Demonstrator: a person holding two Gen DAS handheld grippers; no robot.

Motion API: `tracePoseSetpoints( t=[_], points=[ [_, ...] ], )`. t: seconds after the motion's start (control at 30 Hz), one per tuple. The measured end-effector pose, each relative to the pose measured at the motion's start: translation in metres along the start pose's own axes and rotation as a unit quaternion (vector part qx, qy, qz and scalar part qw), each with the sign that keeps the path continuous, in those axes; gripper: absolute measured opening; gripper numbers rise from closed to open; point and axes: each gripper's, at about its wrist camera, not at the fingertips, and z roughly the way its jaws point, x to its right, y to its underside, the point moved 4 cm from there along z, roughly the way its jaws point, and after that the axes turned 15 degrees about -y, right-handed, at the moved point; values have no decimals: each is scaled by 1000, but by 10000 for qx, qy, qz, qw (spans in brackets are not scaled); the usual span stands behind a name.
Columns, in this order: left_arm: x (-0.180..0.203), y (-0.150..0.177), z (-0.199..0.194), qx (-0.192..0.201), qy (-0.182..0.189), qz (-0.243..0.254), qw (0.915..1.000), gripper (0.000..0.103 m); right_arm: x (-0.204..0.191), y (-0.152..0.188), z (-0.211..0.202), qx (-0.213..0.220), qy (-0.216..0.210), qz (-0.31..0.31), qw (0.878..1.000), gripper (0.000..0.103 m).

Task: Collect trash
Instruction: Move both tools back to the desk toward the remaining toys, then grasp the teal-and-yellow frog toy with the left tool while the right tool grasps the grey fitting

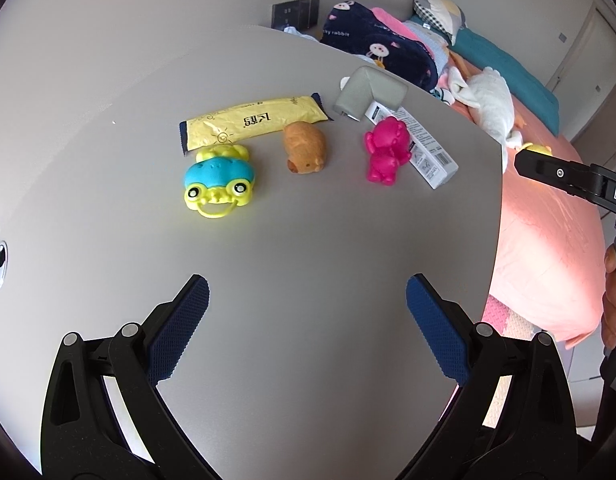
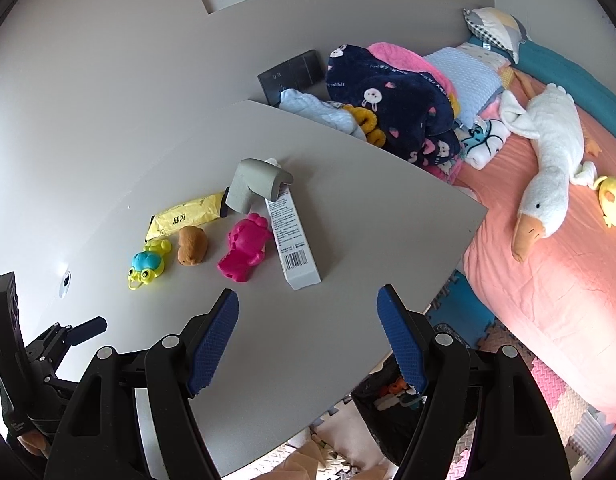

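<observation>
The fingers of the left gripper and of the right gripper are spread wide apart with nothing between them, both hovering over the near part of the grey surface. The trash lies toward the far side: a yellow wrapper lying flat, and to its right a long white box with a barcode, its far end tucked under a grey corner guard. In front of these, in a row from left to right, are a blue and yellow frog toy touching the wrapper's near edge, a brown animal toy and a pink bear toy just beside the box. Below the surface's right near edge, a dark bin stands on the foam-mat floor with some items inside. Further right is a bed with a pink sheet, a white goose plush lying on it, and a navy blanket heaped beyond the surface's far edge.
</observation>
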Motion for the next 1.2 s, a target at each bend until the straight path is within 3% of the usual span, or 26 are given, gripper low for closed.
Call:
tracePoseSetpoints(
  t=[0.43, 0.97, 1.2],
  points=[
    [-38, -30, 30, -81, -309, -385, 9987, 96, -8, -27, 37, -95, -85, 25, 9999, 73],
    [-52, -52, 70, -268, -394, -420, 9980, 95, -15, -62, 95, -452, -8, -209, 9988, 73],
    [-62, -54, 83, -437, -318, -556, 9970, 79, -24, -78, 124, -655, 31, -532, 9964, 73]
  ],
)
